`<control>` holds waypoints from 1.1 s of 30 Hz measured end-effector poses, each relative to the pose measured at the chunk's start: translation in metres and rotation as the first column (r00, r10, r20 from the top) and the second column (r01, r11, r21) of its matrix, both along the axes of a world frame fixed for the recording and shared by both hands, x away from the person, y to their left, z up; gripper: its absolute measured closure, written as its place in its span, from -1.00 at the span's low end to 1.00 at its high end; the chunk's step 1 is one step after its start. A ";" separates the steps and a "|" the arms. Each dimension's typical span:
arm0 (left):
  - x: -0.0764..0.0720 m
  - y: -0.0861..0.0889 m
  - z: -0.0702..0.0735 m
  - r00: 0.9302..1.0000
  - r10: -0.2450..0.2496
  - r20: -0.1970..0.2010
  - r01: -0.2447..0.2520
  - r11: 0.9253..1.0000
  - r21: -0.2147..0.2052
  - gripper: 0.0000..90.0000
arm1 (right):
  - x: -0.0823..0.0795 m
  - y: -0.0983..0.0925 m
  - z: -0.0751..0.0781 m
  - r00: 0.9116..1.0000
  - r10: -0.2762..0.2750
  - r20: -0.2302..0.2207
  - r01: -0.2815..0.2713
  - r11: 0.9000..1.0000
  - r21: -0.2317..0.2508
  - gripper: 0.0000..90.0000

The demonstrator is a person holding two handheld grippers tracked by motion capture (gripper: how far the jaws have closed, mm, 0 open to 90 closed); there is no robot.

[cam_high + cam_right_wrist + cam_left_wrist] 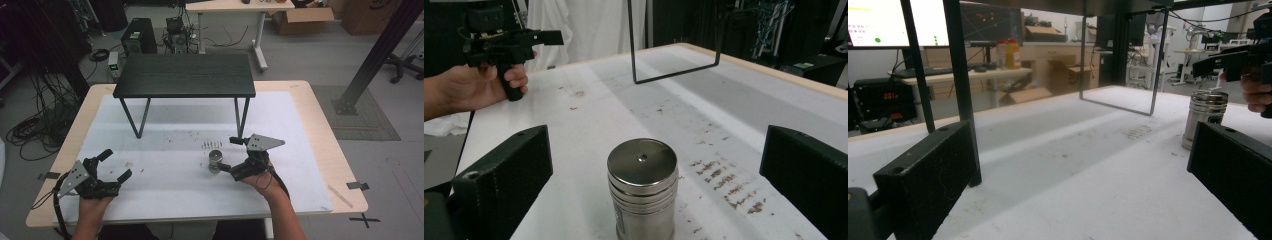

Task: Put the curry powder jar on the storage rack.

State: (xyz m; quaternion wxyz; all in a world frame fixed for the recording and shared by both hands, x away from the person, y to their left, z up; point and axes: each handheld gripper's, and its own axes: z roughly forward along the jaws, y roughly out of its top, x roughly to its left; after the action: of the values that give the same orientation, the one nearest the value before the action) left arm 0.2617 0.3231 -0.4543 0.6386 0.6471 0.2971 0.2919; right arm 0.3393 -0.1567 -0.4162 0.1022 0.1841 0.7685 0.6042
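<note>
Both black jaws of the right tongs [656,185] sit right up front in the right gripper view, spread wide, with the steel canister [642,187] standing upright between them and touching neither jaw. Its flat lid has a tiny dimple in the middle and a few ridges run round the body just under it.

From the high view, that canister [215,161] stands on the white sheet [165,200] covering the desk [310,95], a bit right of centre, just in front of a patch of rusty-looking smudges [211,144]. Right tongs [231,154] are just beside it on its right side, with the grey three-cornered plate on top.

Left tongs [116,164] are well apart from all that, over near the left front of the sheet, jaws also spread and pinching nothing. In the left gripper view the canister [1204,118] shows off to the right with the other hand [1257,92] behind it.

Small black table [185,75] on thin metal legs stands on the far half of the sheet, behind the canister.
</note>
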 end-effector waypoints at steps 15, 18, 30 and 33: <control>0.000 0.000 0.000 1.000 0.001 0.001 -0.001 1.000 0.000 -0.99 | 0.007 0.017 -0.012 0.997 0.007 -0.074 -0.014 0.995 -0.100 -0.98; 0.000 0.000 0.000 1.000 0.001 0.001 -0.001 1.000 0.000 -0.99 | 0.009 0.020 -0.014 0.996 0.005 -0.094 -0.016 0.994 -0.112 -0.98; 0.000 0.000 0.000 1.000 0.000 0.003 0.000 1.000 -0.001 -0.99 | 0.012 0.027 -0.018 0.995 0.002 -0.102 -0.019 0.986 -0.166 -0.67; 0.000 0.000 0.000 1.000 0.000 0.003 0.000 1.000 -0.003 -1.00 | 0.011 0.027 -0.018 0.995 0.004 -0.098 -0.021 0.985 -0.172 -0.57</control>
State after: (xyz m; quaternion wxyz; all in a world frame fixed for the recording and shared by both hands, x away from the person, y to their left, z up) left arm 0.2613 0.3232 -0.4545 0.6399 0.6457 0.2965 0.2926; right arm 0.3507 -0.1297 -0.4340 0.0765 0.1989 0.8233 0.5261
